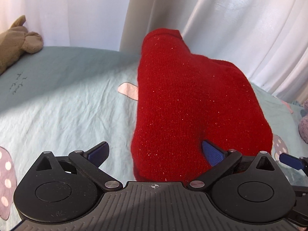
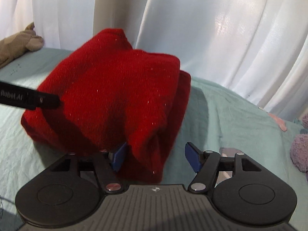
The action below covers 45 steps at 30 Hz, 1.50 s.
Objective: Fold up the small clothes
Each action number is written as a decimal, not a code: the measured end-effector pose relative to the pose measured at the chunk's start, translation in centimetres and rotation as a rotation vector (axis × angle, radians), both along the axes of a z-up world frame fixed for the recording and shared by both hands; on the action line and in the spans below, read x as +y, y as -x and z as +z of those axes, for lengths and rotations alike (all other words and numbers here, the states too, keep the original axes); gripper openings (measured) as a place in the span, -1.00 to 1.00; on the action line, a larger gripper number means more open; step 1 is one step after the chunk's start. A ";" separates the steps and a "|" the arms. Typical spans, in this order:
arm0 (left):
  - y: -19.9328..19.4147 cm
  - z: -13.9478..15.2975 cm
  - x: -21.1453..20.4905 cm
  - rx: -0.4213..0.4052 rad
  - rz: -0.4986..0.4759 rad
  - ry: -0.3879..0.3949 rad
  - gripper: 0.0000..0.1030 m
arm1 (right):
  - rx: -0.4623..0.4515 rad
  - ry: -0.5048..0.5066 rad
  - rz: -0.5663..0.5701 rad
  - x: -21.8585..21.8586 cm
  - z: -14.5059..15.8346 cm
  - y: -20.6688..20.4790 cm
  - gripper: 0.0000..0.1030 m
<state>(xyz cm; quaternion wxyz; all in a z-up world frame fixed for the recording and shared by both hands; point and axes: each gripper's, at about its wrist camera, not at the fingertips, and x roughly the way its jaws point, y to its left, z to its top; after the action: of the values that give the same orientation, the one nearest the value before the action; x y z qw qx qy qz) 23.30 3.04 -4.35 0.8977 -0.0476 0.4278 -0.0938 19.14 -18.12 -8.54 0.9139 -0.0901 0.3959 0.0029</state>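
Sweater (image 1: 184, 104), red knit with fine glitter specks, lies bunched in a folded heap on the bed (image 1: 63, 111), which is covered by a pale teal sheet with pink and lilac printed patches. In the left wrist view it fills the centre and right of the frame, its near edge reaching down to the tool body. Left tool (image 1: 155, 154): jaws spread wide, released; the left blue pad (image 1: 98, 153) stands clear over bare sheet, the right blue pad (image 1: 213, 154) sits against the sweater's lower right edge, nothing clamped. In the right wrist view the sweater (image 2: 107, 100) occupies centre left, one fold hanging down to the lower centre. Right tool (image 2: 156, 157): jaws parted, released; the hanging fold lies between them, close to or touching the left pad (image 2: 120, 158), while the right pad (image 2: 193, 158) is apart from the cloth over the sheet. A black finger of the left tool (image 2: 30, 98) enters from the left edge of this view and overlaps the sweater's left side; whether it touches cannot be told. White curtain (image 2: 211, 38) fills the upper frame in both views. Tan plush (image 1: 17, 40) at upper left on the bed; lilac plush (image 2: 300, 148) at the right edge.
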 end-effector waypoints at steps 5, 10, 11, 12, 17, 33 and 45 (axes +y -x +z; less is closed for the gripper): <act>2.6 0.4 -0.4 -0.006 -0.040 -0.138 1.00 | 0.021 -0.081 -0.044 -0.4 0.9 5.2 0.92; 8.2 0.9 -0.1 -0.003 -0.074 -0.169 1.00 | 0.133 -0.201 -0.087 -0.3 1.2 9.1 0.92; 9.2 1.0 -0.1 0.003 -0.078 -0.175 1.00 | 0.152 -0.216 -0.092 -0.2 1.3 9.4 0.92; 10.2 1.2 0.0 0.006 -0.085 -0.180 1.00 | 0.168 -0.218 -0.097 0.2 1.6 9.7 0.92; 12.3 2.6 0.6 0.020 -0.089 -0.199 1.00 | 0.211 -0.211 -0.103 1.9 3.0 10.0 0.92; 12.8 5.0 2.5 0.016 -0.086 -0.130 1.00 | 0.218 -0.098 -0.170 3.9 5.2 9.1 0.92; 12.4 5.3 2.3 0.017 -0.085 -0.164 1.00 | 0.205 -0.100 -0.192 3.8 5.9 9.0 0.92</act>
<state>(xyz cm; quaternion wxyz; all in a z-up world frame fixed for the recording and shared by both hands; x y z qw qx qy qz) 10.89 5.30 0.93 0.8902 0.0434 0.4433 -0.0961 10.13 -14.33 -2.67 0.8680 -0.0051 0.4934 -0.0557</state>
